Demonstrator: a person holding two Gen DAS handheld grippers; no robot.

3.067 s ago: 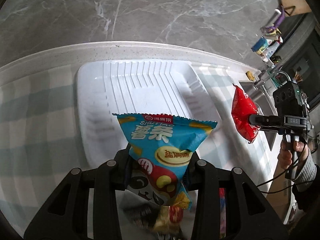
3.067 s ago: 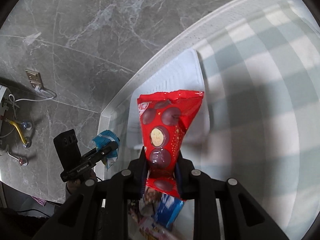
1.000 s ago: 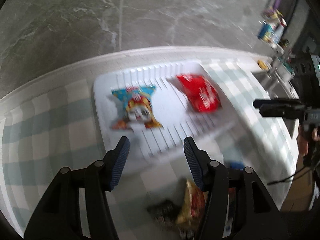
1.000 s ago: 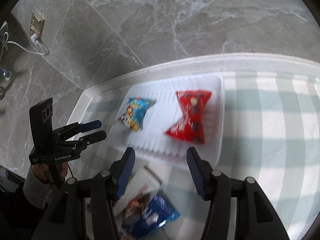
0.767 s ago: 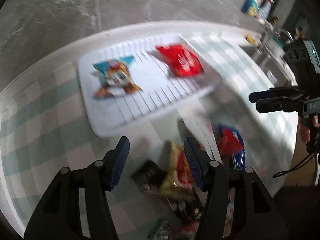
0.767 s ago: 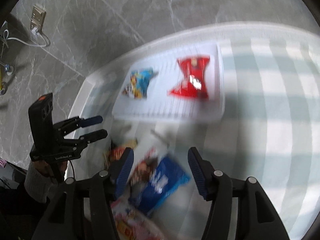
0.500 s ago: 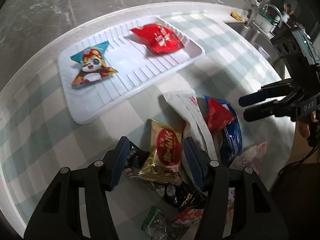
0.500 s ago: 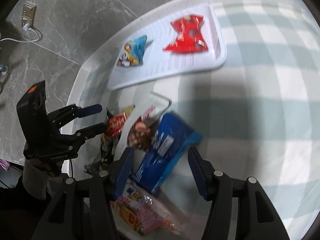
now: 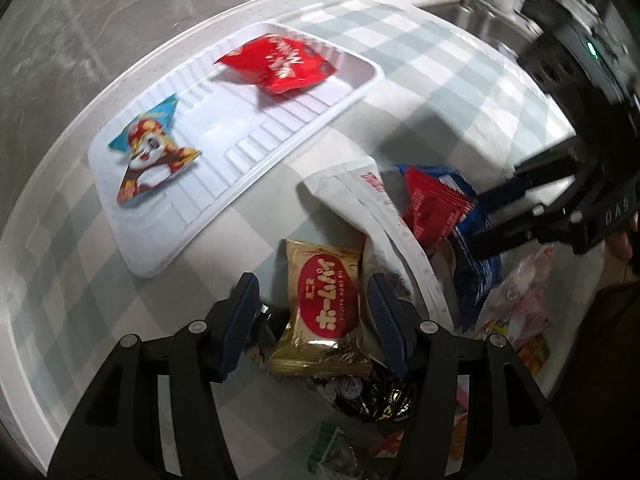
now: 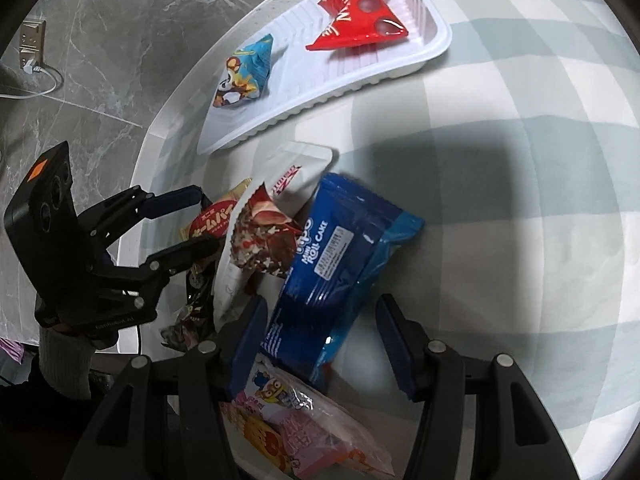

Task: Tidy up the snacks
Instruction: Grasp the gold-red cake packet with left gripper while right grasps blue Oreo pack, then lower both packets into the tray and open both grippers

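Note:
A white ribbed tray [image 9: 248, 136] [image 10: 436, 52] holds a red snack bag [image 9: 280, 64] [image 10: 356, 20] and a blue cartoon bag [image 9: 154, 152] [image 10: 244, 72]. In front of it lies a loose pile of snacks. My left gripper [image 9: 316, 312] [image 10: 208, 218] is open and points down over a gold pack [image 9: 324, 308], which lies between its fingers without the pads touching it. My right gripper [image 10: 320, 320] [image 9: 476, 220] is open above a blue roll-cake pack [image 10: 336, 264] [image 9: 476, 272], clear of it.
The pile also holds a long white pack [image 9: 360, 200] [image 10: 288, 184], a red-brown chocolate pack [image 10: 264, 236], dark wrappers [image 9: 372, 396] and a pink cartoon bag [image 10: 300, 428]. All lie on a green-checked cloth [image 10: 520, 160]. A sink [image 9: 480, 12] lies beyond the counter's far right.
Both grippers let go of their bags, which now lie in the tray. Both then drew back from the tray and sank over the snack pile, rolling as they went.

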